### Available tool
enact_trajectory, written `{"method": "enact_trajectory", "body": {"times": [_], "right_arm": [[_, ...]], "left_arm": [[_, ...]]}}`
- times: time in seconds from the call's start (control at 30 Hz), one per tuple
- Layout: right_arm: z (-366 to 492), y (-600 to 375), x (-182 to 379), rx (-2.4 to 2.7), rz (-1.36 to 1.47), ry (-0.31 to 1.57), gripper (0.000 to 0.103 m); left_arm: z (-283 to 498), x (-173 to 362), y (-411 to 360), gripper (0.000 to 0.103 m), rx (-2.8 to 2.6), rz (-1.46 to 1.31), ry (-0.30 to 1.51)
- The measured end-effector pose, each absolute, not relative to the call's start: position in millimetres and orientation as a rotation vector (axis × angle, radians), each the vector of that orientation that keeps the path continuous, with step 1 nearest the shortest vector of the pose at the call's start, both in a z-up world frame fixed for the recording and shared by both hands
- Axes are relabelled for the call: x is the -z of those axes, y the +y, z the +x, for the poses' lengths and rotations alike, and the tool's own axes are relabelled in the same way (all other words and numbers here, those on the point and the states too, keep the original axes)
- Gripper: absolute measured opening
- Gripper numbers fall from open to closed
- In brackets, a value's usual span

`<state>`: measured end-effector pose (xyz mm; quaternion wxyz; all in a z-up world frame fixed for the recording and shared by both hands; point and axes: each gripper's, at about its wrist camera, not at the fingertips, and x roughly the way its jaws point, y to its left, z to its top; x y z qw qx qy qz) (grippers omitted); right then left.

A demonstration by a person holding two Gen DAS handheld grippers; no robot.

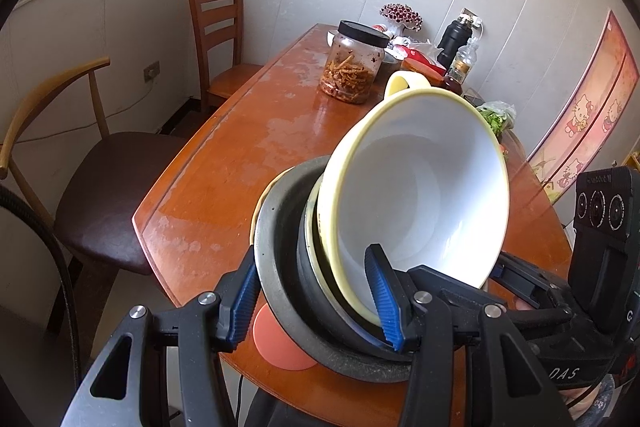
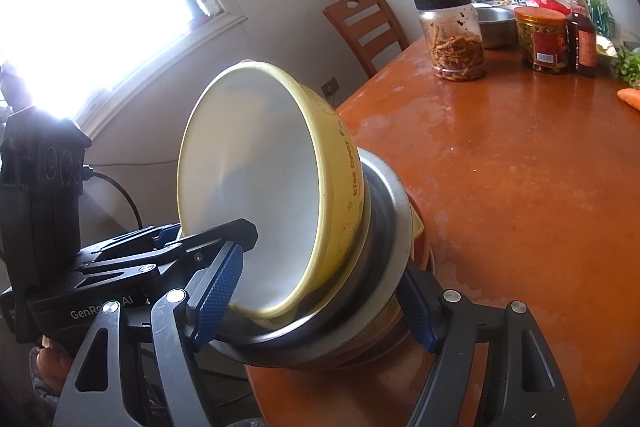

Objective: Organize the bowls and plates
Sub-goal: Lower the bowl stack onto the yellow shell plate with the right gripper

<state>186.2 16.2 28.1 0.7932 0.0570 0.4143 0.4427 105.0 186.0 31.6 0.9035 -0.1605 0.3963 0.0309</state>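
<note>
Yellow bowl (image 1: pixel 420 187) tilted atop my stack (image 1: pixel 288 267) | near bench (image 1: pixel 240 131) edge | left gripper (image 1: pixel 316 303) clamps stack | right gripper (image 2: pixel 320 307) clamps it too

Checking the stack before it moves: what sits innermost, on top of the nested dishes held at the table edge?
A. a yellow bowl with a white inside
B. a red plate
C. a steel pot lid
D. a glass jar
A: the yellow bowl, white inside, nests tilted in the grey metal bowl.

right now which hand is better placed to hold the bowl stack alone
Probably right: its fingers clamp the whole bowl stack, yellow bowl to underside; the left fingers stop at the steel bowl.
</note>
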Motion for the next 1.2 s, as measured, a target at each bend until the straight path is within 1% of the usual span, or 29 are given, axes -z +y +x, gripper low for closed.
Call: {"method": "enact_trajectory", "body": {"times": [1.2], "right_arm": [[194,14,-21,-0.961,0.149,0.895,0.076]], "left_arm": [[110,-21,186,0.051,-0.076,-0.346,0.827]]}}
